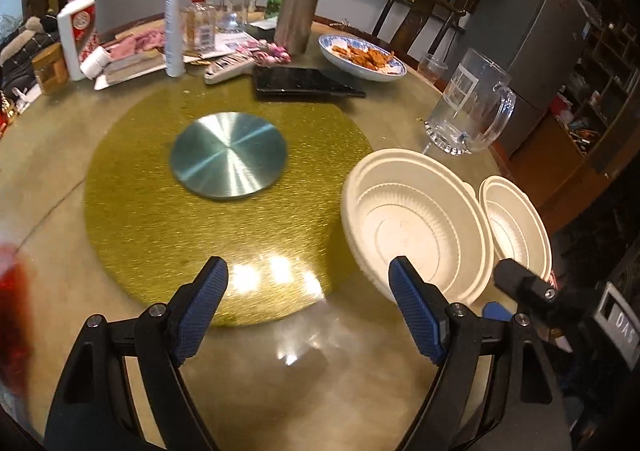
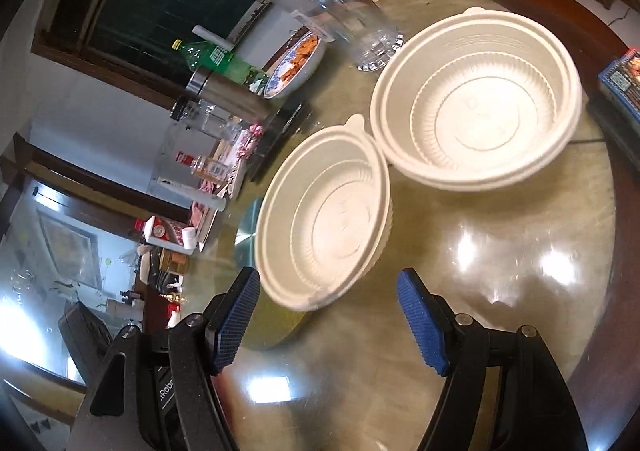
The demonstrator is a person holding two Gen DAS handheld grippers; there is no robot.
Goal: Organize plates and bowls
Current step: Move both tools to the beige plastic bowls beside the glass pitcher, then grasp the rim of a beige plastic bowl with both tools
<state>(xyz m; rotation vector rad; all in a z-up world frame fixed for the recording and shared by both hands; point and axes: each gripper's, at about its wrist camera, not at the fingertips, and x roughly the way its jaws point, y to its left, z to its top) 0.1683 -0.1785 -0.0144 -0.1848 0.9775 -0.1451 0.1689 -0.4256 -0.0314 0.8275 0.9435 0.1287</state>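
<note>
Two white disposable bowls sit side by side on the round glass-topped table [image 1: 48, 155], rims touching or very nearly so: the larger bowl [image 2: 476, 99] toward the table's edge, the smaller bowl [image 2: 324, 215] overlapping the rim of the gold turntable [image 1: 160, 187]. Both upright, empty, unstacked; my guess is they are set close so one can be nested in the other. Left gripper [image 1: 308, 299] hovers low over the bare table, jaws spread wide, nothing between them; its right finger stands in front of the near rim of a bowl, and I cannot tell whether it touches. Right gripper [image 2: 328, 315] is likewise wide open and empty, aimed at the near rim of the smaller bowl, which lies just ahead of the blue pads [image 2: 236, 323]; this reads as an approach for a rim pinch, though no contact is visible. A glass mug [image 1: 468, 107] stands just behind the bowls, close enough to be knocked in a lift. Farther back: a blue-patterned dish of fried food [image 1: 360, 57], a steel flask [image 1: 298, 7], a dark tablet [image 1: 304, 81] lying flat. Writing: "DAS" on a grey tag at the right edge of the left view; ".Robo" partly visible on the right gripper's body. Bottle labels are too blurred to read.
</note>
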